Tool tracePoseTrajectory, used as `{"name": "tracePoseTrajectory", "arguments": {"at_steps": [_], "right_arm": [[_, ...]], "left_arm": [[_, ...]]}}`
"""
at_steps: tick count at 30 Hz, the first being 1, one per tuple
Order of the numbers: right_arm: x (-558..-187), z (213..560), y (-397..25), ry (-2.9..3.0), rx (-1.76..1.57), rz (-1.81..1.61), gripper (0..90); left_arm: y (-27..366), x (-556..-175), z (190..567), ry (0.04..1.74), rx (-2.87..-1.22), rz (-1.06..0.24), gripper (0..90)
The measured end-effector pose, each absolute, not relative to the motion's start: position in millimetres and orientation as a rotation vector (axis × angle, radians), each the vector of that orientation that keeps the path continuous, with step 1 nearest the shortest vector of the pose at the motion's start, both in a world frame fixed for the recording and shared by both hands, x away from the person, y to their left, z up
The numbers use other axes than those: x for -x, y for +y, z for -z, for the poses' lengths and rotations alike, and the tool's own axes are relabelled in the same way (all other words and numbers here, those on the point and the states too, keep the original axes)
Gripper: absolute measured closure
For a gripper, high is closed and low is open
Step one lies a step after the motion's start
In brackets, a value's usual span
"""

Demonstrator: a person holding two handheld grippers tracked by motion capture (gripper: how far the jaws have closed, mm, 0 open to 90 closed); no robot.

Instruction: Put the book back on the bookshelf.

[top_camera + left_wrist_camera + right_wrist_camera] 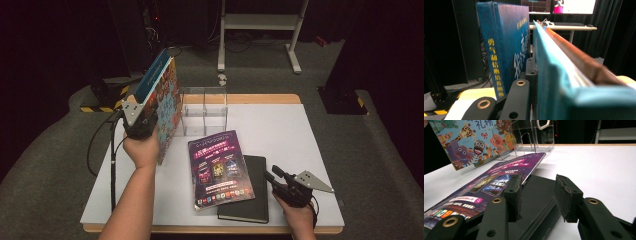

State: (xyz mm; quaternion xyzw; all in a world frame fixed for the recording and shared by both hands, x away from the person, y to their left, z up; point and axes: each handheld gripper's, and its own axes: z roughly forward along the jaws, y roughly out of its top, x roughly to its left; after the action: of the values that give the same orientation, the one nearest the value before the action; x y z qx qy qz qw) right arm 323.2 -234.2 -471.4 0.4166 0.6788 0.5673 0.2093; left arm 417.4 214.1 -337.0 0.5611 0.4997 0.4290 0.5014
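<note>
A person's left gripper (141, 120) lifts a picture book (165, 95) off the white tabletop (280, 135), its fingers (530, 72) clamped on the book's lower edge. The book stands upright and tilted, its teal spine up, just left of a clear plastic book stand (204, 111) at the far side. In the left gripper view, a blue hardcover (504, 45) with yellow lettering stands close beside the held book. The right gripper (279, 177) rests low at the near right, fingers (515, 195) apart, over a black notebook (252, 197). A purple magazine (220, 167) lies flat, overlapping the notebook's left side.
</note>
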Motion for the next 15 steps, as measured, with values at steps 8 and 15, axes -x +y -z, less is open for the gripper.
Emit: {"name": "tracePoseTrajectory", "arguments": {"at_steps": [8,15], "right_arm": [[-322.7,470.8,-234.7,1.887,-1.155,-1.579,56.9],[-323.0,471.8,-235.1,1.890,-1.158,-1.578,57.0]], "left_arm": [[206.2,-427.1,340.4,1.204,-1.348,-1.036,81.5],[202.1,-427.8,345.9,1.192,-1.338,-1.048,81.4]]}}
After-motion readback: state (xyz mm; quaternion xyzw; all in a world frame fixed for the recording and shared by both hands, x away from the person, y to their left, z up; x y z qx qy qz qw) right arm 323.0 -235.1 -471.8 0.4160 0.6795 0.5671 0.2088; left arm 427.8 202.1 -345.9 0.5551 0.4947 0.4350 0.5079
